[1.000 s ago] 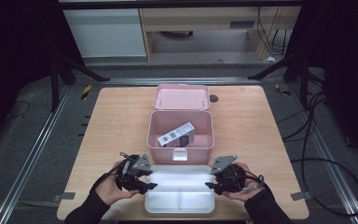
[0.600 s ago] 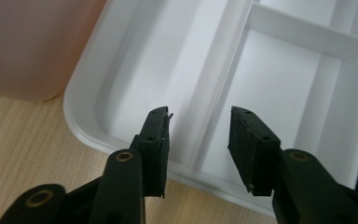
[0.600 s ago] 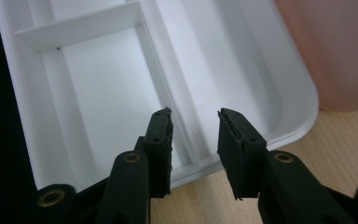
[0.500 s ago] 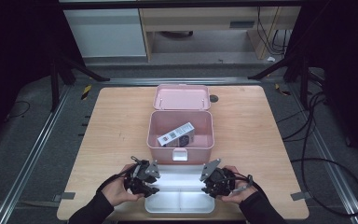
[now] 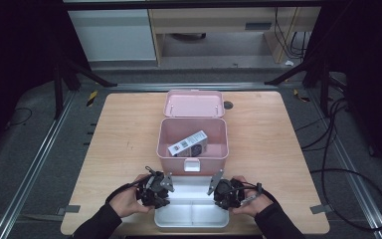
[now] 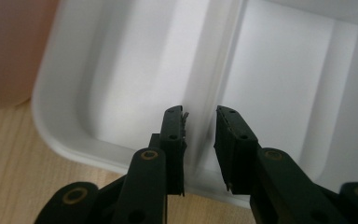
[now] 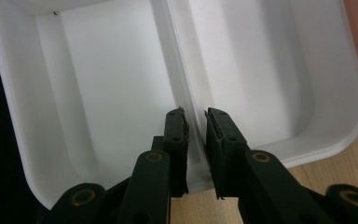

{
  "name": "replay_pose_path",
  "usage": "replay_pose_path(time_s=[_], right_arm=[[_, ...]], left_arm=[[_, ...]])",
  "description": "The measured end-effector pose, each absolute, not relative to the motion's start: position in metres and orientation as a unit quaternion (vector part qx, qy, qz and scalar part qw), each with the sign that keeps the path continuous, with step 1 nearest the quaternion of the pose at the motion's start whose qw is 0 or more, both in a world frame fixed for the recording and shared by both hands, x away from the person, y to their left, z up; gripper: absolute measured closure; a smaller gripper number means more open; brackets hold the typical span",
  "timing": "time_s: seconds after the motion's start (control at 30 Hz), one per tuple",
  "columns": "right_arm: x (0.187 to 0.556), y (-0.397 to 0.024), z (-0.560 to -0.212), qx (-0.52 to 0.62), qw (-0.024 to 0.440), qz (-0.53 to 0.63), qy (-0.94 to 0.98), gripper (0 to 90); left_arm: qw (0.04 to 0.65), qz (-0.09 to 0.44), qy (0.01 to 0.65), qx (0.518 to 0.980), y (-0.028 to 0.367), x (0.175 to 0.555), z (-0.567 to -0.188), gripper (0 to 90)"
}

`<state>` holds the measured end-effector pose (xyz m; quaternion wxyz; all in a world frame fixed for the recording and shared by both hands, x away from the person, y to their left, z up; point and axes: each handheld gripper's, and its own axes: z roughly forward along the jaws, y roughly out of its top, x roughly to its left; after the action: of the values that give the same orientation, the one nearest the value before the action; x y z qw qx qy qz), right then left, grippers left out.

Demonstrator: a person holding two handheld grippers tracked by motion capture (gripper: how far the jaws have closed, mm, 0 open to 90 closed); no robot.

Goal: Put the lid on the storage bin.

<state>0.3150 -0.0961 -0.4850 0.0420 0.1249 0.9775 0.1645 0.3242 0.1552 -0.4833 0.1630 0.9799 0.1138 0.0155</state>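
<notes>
A white two-compartment tray [image 5: 191,220] lies at the table's front edge. My left gripper [image 5: 166,195] reaches in over its left end and my right gripper [image 5: 218,195] over its right end. In the left gripper view the jaws [image 6: 200,116] straddle the tray's divider ridge [image 6: 214,56]; they have just been closing, and a thin gap still shows beside the ridge. In the right gripper view the jaws [image 7: 196,116] have also just been closing and now pinch the divider wall [image 7: 175,60]. Both compartments are bare.
Just behind the tray stands an open pink box [image 5: 160,144] with its lid [image 5: 194,103] laid back; a small white and black carton [image 5: 189,143] leans inside. Bare wood lies left and right of the box. The table's front edge is right below my hands.
Both hands have moved inward from the tray's ends and slightly down, bringing the jaws over the tray. Both pairs of jaws stand narrower than before.
</notes>
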Motion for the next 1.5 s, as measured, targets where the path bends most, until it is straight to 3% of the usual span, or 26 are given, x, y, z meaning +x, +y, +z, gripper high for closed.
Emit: replay_pose_path(time_s=[0.43,0.83,1.1,1.5], right_arm=[[0.321,-0.088,-0.487,0.112,0.024,0.134,0.984,84.0],[0.313,-0.088,-0.470,0.097,0.017,0.140,0.985,86.2],[0.301,-0.098,-0.439,0.095,0.007,0.158,0.983,86.0],[0.299,-0.108,-0.363,0.075,0.027,0.177,0.981,87.2]], left_arm=[[0.136,0.008,0.092,0.986,0.153,0.328,-0.483,83.4],[0.129,0.009,0.073,0.989,0.153,0.321,-0.464,84.6],[0.133,0.007,0.059,0.989,0.149,0.304,-0.422,85.9],[0.159,0.043,0.042,0.985,0.150,0.306,-0.346,85.7]])
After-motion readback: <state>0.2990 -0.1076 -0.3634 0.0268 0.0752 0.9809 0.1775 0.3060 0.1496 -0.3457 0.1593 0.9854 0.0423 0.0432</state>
